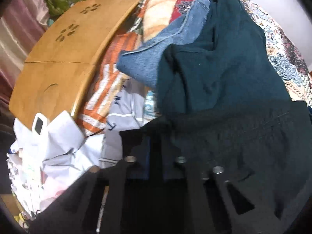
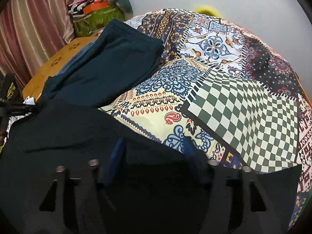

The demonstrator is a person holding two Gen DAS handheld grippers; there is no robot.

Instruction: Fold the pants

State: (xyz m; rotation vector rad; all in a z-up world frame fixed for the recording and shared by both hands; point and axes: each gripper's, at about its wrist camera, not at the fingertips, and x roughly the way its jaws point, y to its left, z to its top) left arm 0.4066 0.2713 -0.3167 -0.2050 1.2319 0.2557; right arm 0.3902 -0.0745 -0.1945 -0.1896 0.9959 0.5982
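Dark teal pants (image 1: pixel 220 62) lie on a patterned bedspread, partly folded, with the nearer dark layer reaching the camera. In the right wrist view the pants (image 2: pixel 109 66) run from the elastic waistband at the far left down under the gripper. My left gripper (image 1: pixel 154 156) sits low over the near edge of the dark cloth; its blue pads are narrowly apart, and whether they pinch cloth is unclear. My right gripper (image 2: pixel 154 152) has its blue pads (image 2: pixel 117 156) wide apart over the pants' near edge, with dark cloth lying between them.
Blue jeans (image 1: pixel 148 58) lie beside the pants. A wooden folding table (image 1: pixel 64 54) stands to the left, with white clothes (image 1: pixel 64 148) piled in front of it. The patchwork bedspread (image 2: pixel 243 101) spreads to the right. Curtains (image 2: pixel 33 29) and stacked boxes are at the back left.
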